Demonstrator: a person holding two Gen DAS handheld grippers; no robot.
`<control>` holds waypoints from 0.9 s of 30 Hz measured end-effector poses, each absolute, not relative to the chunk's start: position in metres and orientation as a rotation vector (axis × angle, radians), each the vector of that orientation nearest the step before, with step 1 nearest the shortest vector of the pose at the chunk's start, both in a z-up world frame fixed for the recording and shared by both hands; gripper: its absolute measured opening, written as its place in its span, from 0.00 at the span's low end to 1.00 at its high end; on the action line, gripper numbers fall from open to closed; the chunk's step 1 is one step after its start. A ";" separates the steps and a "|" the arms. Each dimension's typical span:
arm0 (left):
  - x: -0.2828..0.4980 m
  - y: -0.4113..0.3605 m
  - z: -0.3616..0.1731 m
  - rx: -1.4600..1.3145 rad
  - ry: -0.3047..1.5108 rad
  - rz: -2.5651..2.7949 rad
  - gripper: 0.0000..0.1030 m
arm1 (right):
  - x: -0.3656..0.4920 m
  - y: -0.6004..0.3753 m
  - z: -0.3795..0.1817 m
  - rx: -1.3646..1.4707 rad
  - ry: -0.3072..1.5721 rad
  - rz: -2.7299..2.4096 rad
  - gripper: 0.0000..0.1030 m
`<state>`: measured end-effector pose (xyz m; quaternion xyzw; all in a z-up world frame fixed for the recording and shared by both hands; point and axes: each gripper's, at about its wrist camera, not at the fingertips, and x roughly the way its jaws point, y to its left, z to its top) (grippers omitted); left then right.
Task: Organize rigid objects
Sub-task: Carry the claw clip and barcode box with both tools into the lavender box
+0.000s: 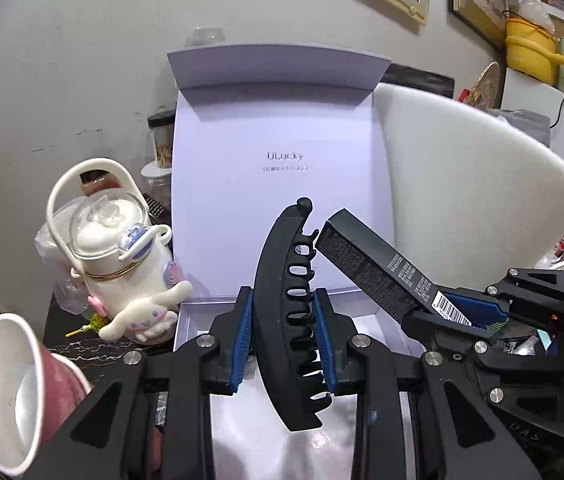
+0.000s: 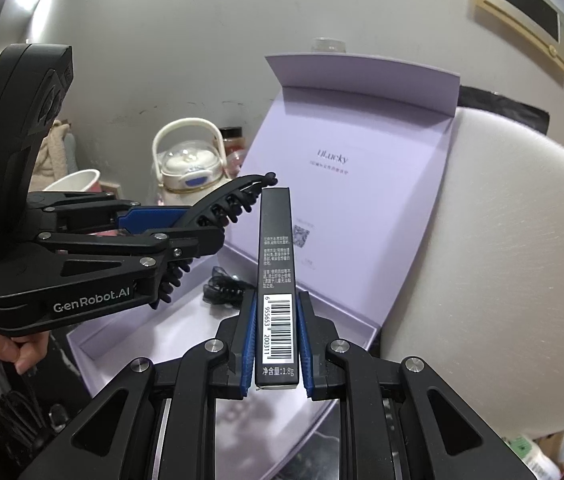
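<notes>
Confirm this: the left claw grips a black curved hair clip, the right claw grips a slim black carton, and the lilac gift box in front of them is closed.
Wrong on one point: the lilac gift box stands open, lid upright, as the right wrist view shows. The left claw does grip the black curved hair clip, and the right claw the slim black carton.

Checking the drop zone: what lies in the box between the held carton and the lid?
In the right wrist view, a small black tangled item lies on the lavender box floor beyond the black carton.

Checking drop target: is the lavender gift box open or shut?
Open. The lavender gift box has its hinged lid standing up behind the tray, inner printing visible, and a small black item lies inside.
</notes>
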<state>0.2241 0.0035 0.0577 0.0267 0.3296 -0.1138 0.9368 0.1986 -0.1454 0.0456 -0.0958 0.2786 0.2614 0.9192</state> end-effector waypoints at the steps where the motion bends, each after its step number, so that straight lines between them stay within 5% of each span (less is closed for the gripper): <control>1: 0.227 0.003 0.055 0.058 0.680 -0.227 0.28 | 0.202 -0.145 0.044 -0.196 0.577 0.537 0.18; 27: 0.278 -0.009 -0.019 0.103 0.901 -0.183 0.28 | 0.239 -0.139 -0.012 -0.238 0.747 0.506 0.18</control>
